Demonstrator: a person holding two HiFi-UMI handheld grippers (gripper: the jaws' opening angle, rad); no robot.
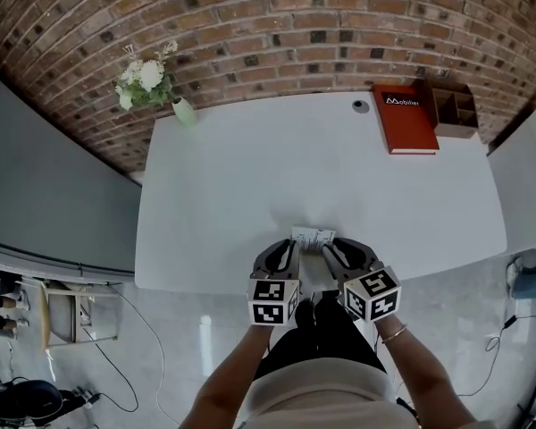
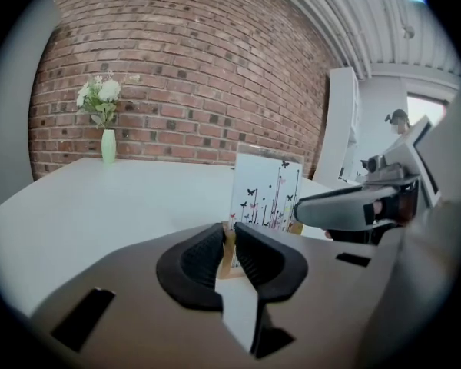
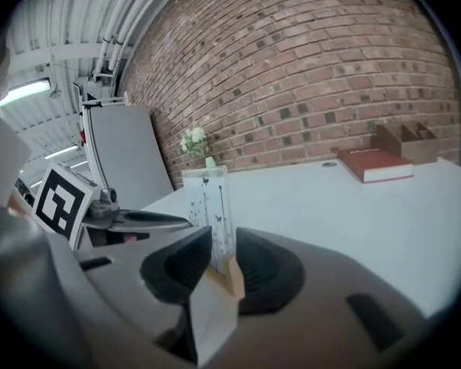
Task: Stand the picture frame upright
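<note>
White, butterfly-printed picture frame (image 1: 314,237) on a pale wooden foot stands upright at the near edge of your white desk (image 1: 250,168), between your two claws. Your left claw (image 2: 229,241) is clamped on one end of that wooden foot, and your right claw (image 3: 223,256) is clamped on the other end. Well behind, a red book (image 1: 404,117) and a green vase (image 1: 183,110) of white flowers sit by the brick wall (image 1: 277,25).
</note>
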